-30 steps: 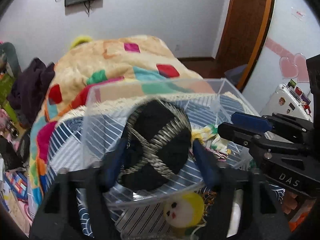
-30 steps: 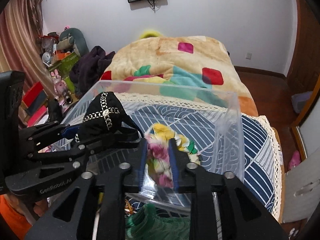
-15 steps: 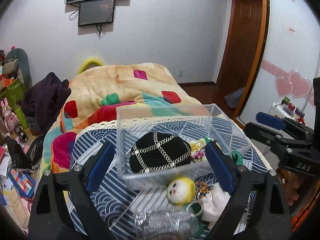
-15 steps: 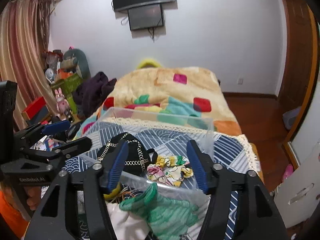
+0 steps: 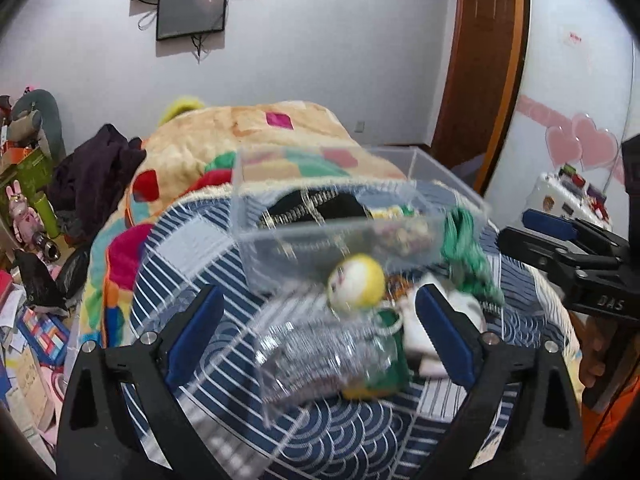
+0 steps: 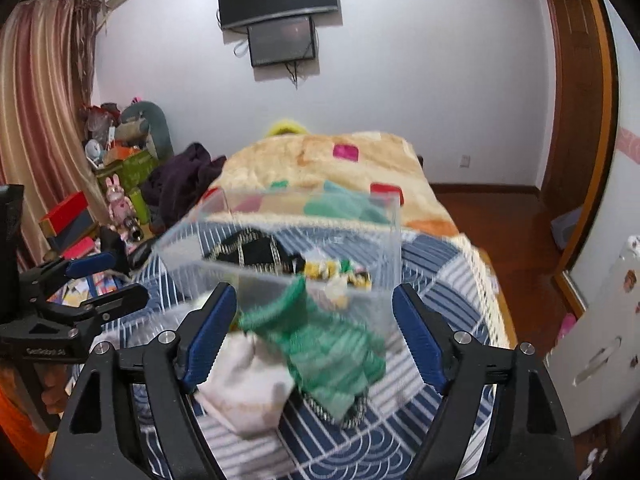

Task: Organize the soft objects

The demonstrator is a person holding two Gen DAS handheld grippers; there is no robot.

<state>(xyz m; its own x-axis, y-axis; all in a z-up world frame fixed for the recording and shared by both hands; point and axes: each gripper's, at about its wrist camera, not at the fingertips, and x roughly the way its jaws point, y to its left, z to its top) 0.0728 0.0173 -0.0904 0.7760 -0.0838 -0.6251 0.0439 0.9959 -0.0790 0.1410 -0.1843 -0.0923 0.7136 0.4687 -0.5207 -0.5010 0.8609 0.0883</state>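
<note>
A clear plastic box (image 5: 460,194) (image 6: 396,240) stands on the blue patterned cloth. In it lie a black pouch with gold chain trim (image 5: 320,208) (image 6: 256,254) and a floral fabric piece (image 5: 394,216) (image 6: 328,270). In front of the box lie a yellow round doll (image 5: 356,282), a silvery item (image 5: 320,350), a white cloth (image 6: 244,388) and a green knitted piece (image 6: 332,354) (image 5: 466,256). My left gripper (image 5: 316,332) is open and empty above the silvery item. My right gripper (image 6: 314,336) is open and empty above the green piece.
The blue cloth (image 6: 444,284) covers the near end of a bed with a colourful blanket (image 5: 240,136). Clutter, boxes and toys (image 6: 120,184) crowd the floor on the left. A white cabinet (image 6: 600,320) stands on the right.
Both grippers opened, let the black pouch and floral piece go into the box, and pulled back. They now hover over the items in front of the box.
</note>
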